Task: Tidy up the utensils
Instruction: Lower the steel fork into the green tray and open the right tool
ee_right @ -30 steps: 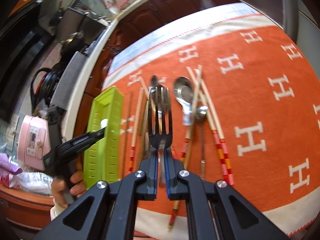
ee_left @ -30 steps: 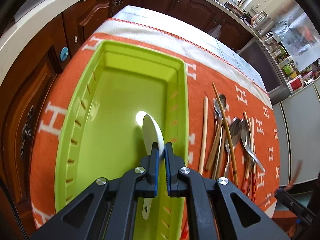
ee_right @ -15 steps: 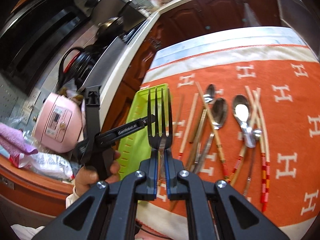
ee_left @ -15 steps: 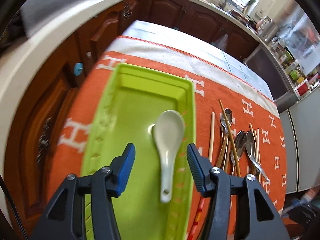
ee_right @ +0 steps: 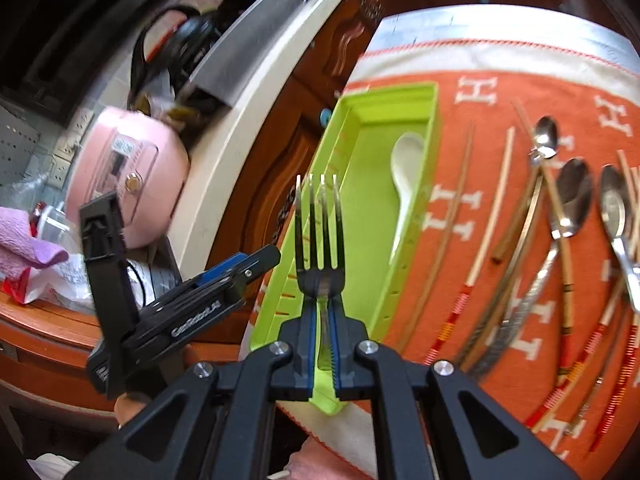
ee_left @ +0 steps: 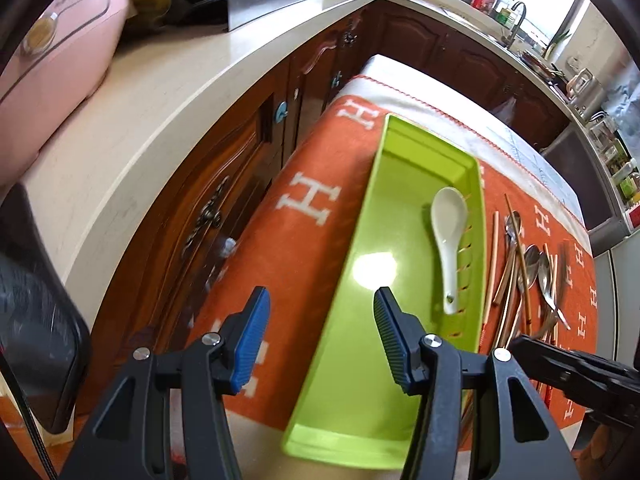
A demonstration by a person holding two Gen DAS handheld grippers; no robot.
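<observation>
A lime green tray (ee_left: 372, 344) (ee_right: 430, 128) lies on the orange cloth with a white ceramic spoon (ee_left: 448, 236) (ee_right: 404, 176) inside, along its right wall. My left gripper (ee_left: 320, 334) is open and empty, pulled back over the tray's left wall, clear of the spoon. My right gripper (ee_right: 323, 332) is shut on a metal fork (ee_right: 319, 240), tines pointing away, held above the tray's near left end. The left gripper (ee_right: 236, 270) also shows at the left of the right wrist view. Metal spoons (ee_right: 572, 200) and chopsticks (ee_right: 490, 216) lie loose on the cloth right of the tray (ee_left: 528, 268).
The orange cloth (ee_left: 308, 200) covers a table beside dark wood cabinets (ee_left: 224, 184) and a cream counter (ee_left: 132, 120). A pink rice cooker (ee_right: 128, 176) stands on the counter. The right gripper's body (ee_left: 576, 372) reaches in at the lower right of the left wrist view.
My left gripper opened, let the white spoon drop into the tray and drew back to the left. My right gripper carried the fork leftwards from the utensil pile to above the tray.
</observation>
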